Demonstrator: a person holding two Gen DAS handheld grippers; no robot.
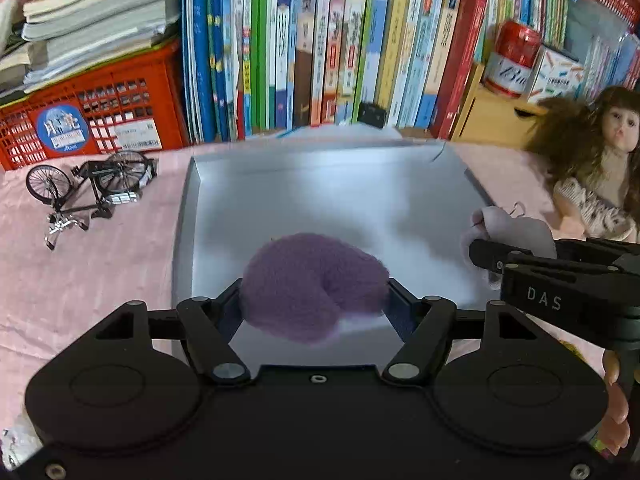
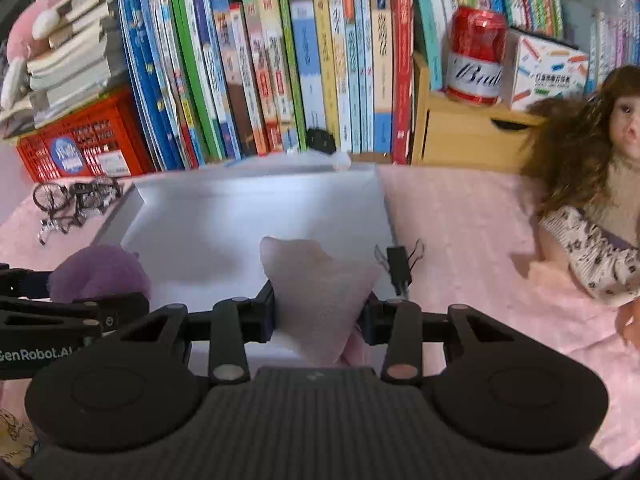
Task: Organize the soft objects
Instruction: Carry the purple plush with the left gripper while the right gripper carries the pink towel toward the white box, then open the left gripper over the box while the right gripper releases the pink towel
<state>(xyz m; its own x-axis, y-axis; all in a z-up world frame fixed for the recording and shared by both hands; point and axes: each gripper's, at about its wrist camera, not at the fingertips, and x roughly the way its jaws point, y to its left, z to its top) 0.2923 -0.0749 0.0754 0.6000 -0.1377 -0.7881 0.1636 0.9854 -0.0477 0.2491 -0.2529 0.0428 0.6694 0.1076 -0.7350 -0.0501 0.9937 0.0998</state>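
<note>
Both my claws are gripping soft things over the grey tray [image 1: 192,240]: my left gripper [image 1: 314,300] is pinching a fuzzy purple plush [image 1: 312,280] between its jaws, and my right gripper [image 2: 320,312] is squeezing a pale pink plush [image 2: 320,280]. Beside the tray's right edge, a doll [image 2: 592,200] is lying on the pink cloth [image 2: 460,220].

We count two grippers, the left gripper [image 1: 314,300] and the right gripper [image 2: 320,312]; two soft toys, one purple plush [image 1: 312,284] and one pale pink plush [image 2: 320,292]; one grey tray [image 1: 320,192]; one doll [image 2: 592,184]; one model bicycle [image 1: 88,188]; one red can [image 2: 476,56]; one orange crate [image 1: 92,116].
</note>
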